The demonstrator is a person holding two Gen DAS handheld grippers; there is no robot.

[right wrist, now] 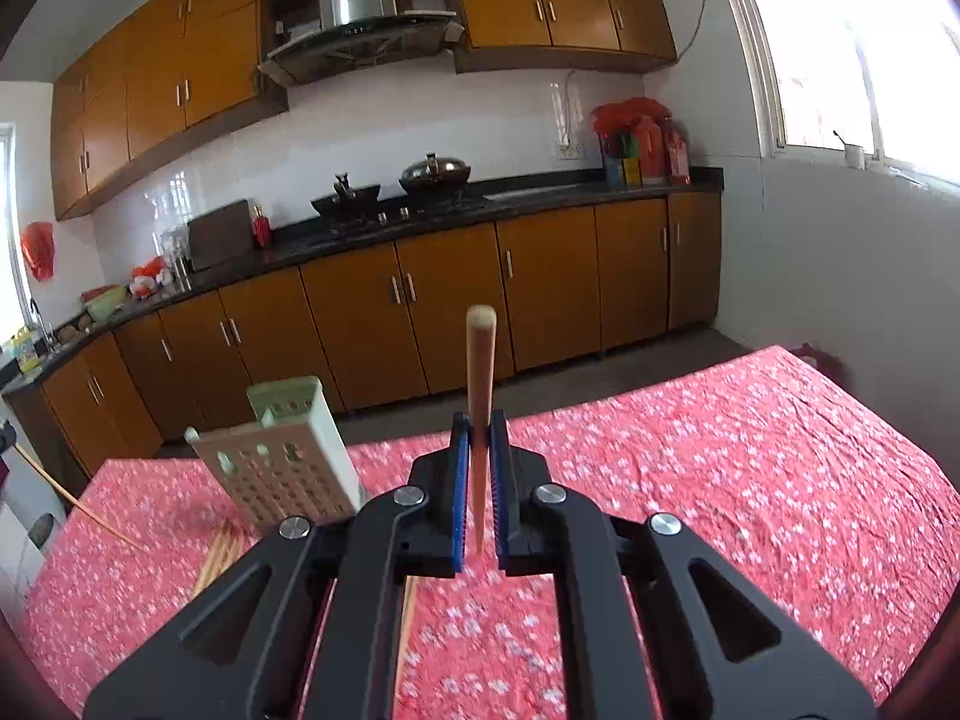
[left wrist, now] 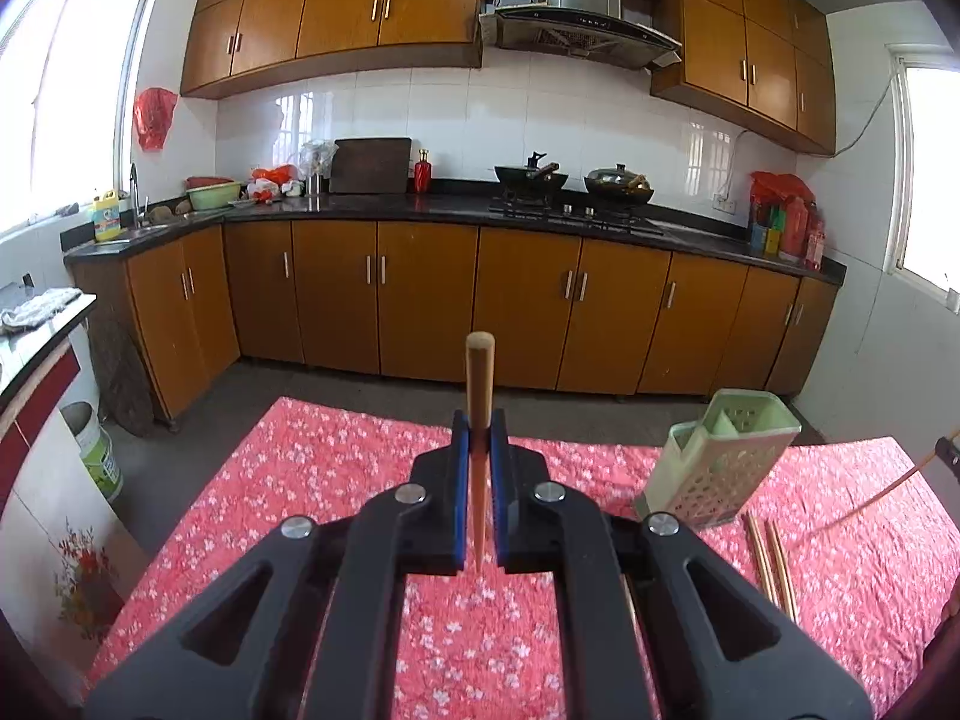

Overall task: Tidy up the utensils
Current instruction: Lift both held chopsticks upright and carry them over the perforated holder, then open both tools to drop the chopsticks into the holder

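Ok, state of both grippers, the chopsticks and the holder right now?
Left gripper: shut on chopstick, raised above the table.
Right gripper: shut on second chopstick.
Utensil holder: upright, empty as far as visible.
Loose chopsticks: lying on the tablecloth.

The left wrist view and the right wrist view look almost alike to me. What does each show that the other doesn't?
Only the left wrist view shows the left gripper shut on a chopstick, and a white bucket on the floor.

Only the right wrist view shows the right gripper shut on its own chopstick, and a cup on the windowsill.

Both show the green utensil holder, loose chopsticks lying by it, and the floral tablecloth.
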